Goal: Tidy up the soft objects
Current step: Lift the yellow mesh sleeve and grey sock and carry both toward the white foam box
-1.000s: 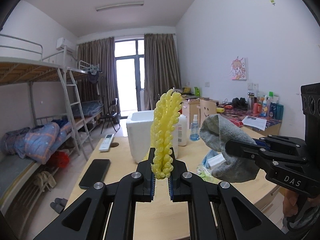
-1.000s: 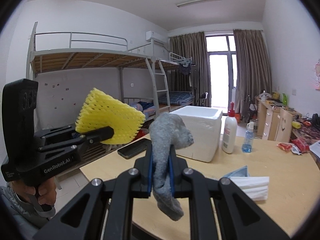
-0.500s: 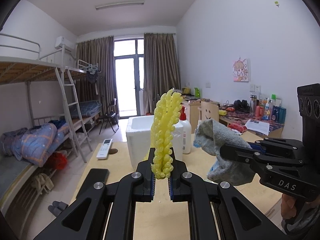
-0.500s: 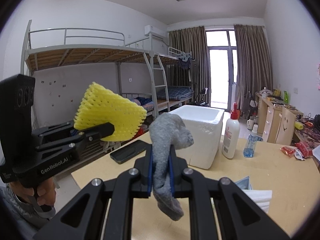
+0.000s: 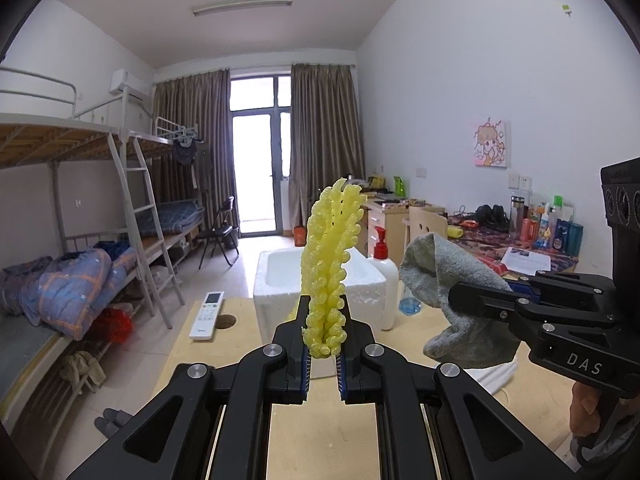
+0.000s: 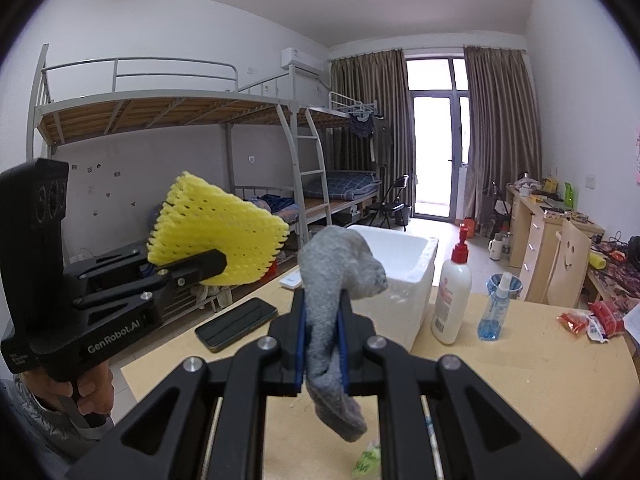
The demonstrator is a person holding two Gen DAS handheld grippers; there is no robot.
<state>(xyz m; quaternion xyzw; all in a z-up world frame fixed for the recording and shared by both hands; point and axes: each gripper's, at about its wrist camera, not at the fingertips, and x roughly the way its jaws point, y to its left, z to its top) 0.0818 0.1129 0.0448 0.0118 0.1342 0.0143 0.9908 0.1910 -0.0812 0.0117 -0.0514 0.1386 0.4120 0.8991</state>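
My left tool (image 5: 322, 344) is clamped on a yellow foam net sleeve (image 5: 330, 264), which stands upright above the wooden surface (image 5: 320, 432). My right tool (image 6: 322, 332) pinches a gray sock (image 6: 336, 280) that droops below its fingers. Both soft things are held in the air, near each other, with the white foam box (image 6: 404, 276) on the surface just ahead, beside a white pump bottle (image 6: 452, 300).

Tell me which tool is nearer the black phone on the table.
Left. The left tool, holding the yellow foam net, hangs just above the black phone; the right tool, holding the gray sock, sits farther right.
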